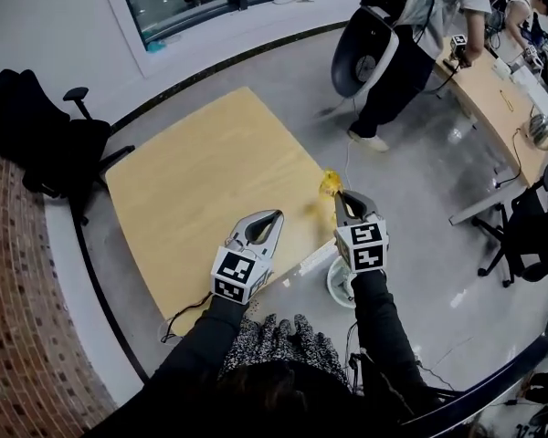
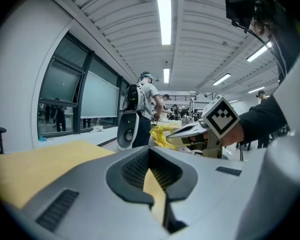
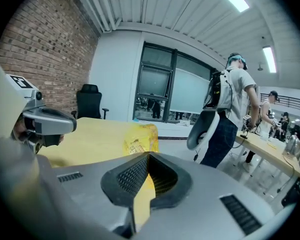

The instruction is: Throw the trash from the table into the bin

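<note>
My right gripper [image 1: 340, 195] is shut on a crumpled yellow wrapper [image 1: 330, 184], held just past the right edge of the wooden table [image 1: 201, 181]. In the right gripper view the wrapper [image 3: 140, 139] bulges out ahead of the closed jaws of that gripper [image 3: 140, 196]. A white round container [image 1: 336, 287] stands on the floor below that hand, partly hidden by the arm. My left gripper [image 1: 275, 216] hovers over the table's near right corner, its jaws together with nothing seen in them [image 2: 157, 196]. The left gripper view shows the right gripper [image 2: 182, 133] and the wrapper [image 2: 160, 135].
A person with a backpack [image 1: 411, 26] stands beyond the table beside a long desk [image 1: 493, 99]. A black office chair [image 1: 46, 144] sits at the table's left by the brick wall [image 1: 18, 318]. Another dark chair [image 1: 530, 231] is at the right.
</note>
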Motion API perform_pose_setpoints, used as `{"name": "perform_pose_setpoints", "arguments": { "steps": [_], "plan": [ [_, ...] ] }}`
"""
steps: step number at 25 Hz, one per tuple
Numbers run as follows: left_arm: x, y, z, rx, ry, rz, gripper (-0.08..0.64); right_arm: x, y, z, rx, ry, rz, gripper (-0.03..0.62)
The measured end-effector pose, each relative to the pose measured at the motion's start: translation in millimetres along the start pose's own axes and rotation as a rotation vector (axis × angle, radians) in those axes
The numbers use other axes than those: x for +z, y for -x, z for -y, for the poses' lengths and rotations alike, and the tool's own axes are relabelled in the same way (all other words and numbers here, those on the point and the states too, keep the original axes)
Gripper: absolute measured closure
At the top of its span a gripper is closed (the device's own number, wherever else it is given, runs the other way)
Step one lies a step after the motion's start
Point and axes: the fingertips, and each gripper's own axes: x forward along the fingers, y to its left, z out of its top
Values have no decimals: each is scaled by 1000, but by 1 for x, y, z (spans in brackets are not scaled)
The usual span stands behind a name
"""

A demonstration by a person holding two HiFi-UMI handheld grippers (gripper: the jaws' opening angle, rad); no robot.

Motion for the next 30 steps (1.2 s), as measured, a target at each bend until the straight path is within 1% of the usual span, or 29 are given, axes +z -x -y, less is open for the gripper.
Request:
{"name": "perform_pose_setpoints", "arguments": {
  "steps": [4, 11, 17, 22, 30],
  "plan": [
    [7, -24, 49, -61, -19, 7, 572, -21, 41, 39, -57, -28, 2, 581],
    [16, -50, 124, -141, -45, 15, 572, -56, 106, 92, -140, -71, 7, 581],
    [18, -67, 178, -202, -52, 19, 572, -85, 153, 123, -196, -106, 2, 581],
    [12, -72, 205, -257, -59, -2, 572, -104, 174, 134, -238, -147, -9, 581],
    [-6, -90, 222, -328, -41, -41, 572, -142, 187, 141, -292, -228, -58, 581]
  ]
}}
